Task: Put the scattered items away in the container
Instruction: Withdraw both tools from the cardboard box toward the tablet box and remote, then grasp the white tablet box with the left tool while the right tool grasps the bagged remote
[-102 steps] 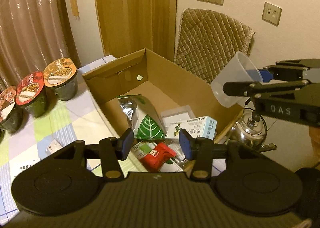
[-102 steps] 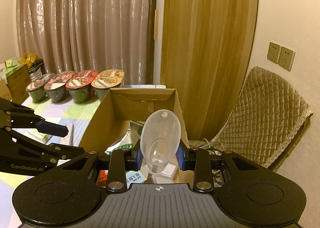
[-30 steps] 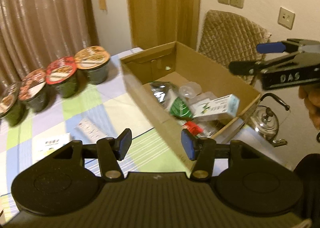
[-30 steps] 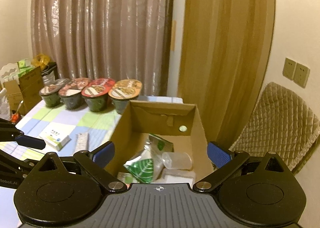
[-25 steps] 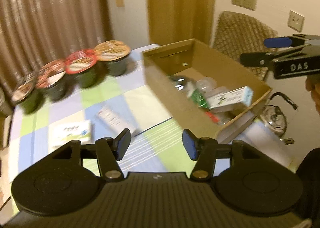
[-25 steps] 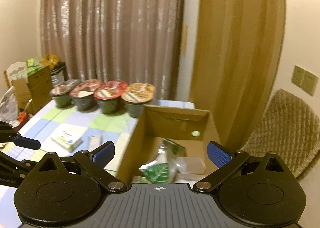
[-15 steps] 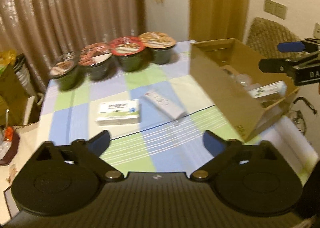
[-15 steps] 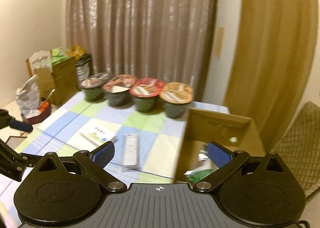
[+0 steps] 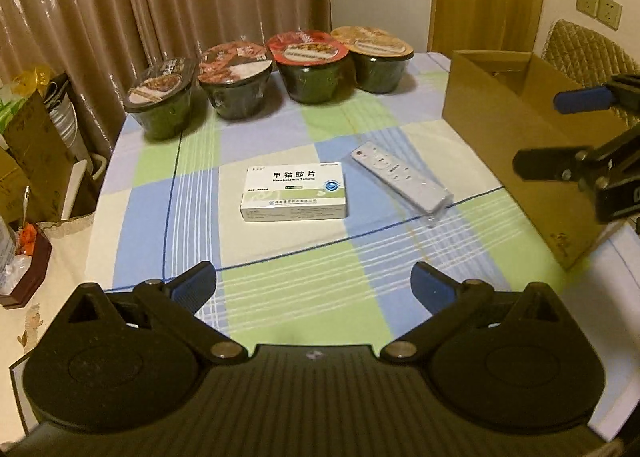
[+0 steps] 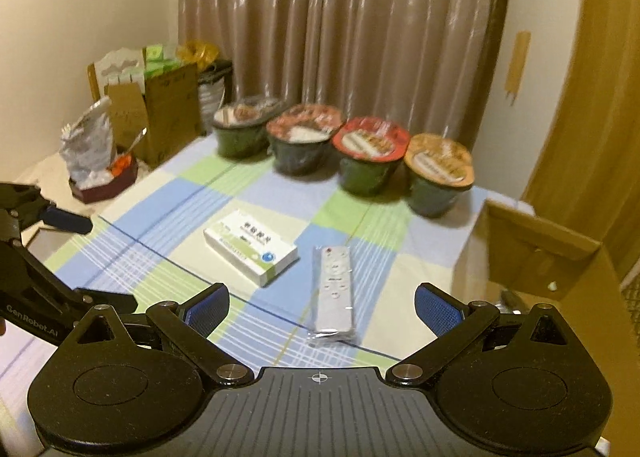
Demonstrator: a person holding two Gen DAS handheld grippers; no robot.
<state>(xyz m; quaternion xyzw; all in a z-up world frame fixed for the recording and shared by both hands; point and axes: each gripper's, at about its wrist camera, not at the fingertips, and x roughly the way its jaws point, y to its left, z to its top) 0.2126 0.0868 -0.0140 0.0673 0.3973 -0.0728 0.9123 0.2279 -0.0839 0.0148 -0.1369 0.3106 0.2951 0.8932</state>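
A white medicine box (image 9: 294,192) (image 10: 250,251) lies flat in the middle of the checked tablecloth. Just right of it lies a white remote control (image 9: 400,177) (image 10: 333,291) in a clear wrapper. The brown cardboard box (image 9: 520,137) (image 10: 536,257) stands at the table's right end; its contents are hidden from here. My left gripper (image 9: 314,283) hangs open above the near tablecloth, short of the medicine box, with nothing in it. My right gripper (image 10: 322,307) is open and empty too, with the remote lying between and beyond its fingertips. Each gripper shows at the edge of the other's view.
Several sealed instant-noodle bowls (image 9: 308,65) (image 10: 370,155) stand in a row along the table's far edge, in front of a brown curtain. Cardboard boxes and bags (image 10: 152,113) crowd the floor to the left. A quilted chair back (image 9: 588,45) stands behind the cardboard box.
The right gripper let the clear plastic cup go into the box and opened wide. Both grippers swung left from the box to the tablecloth, and the left one opened wider.
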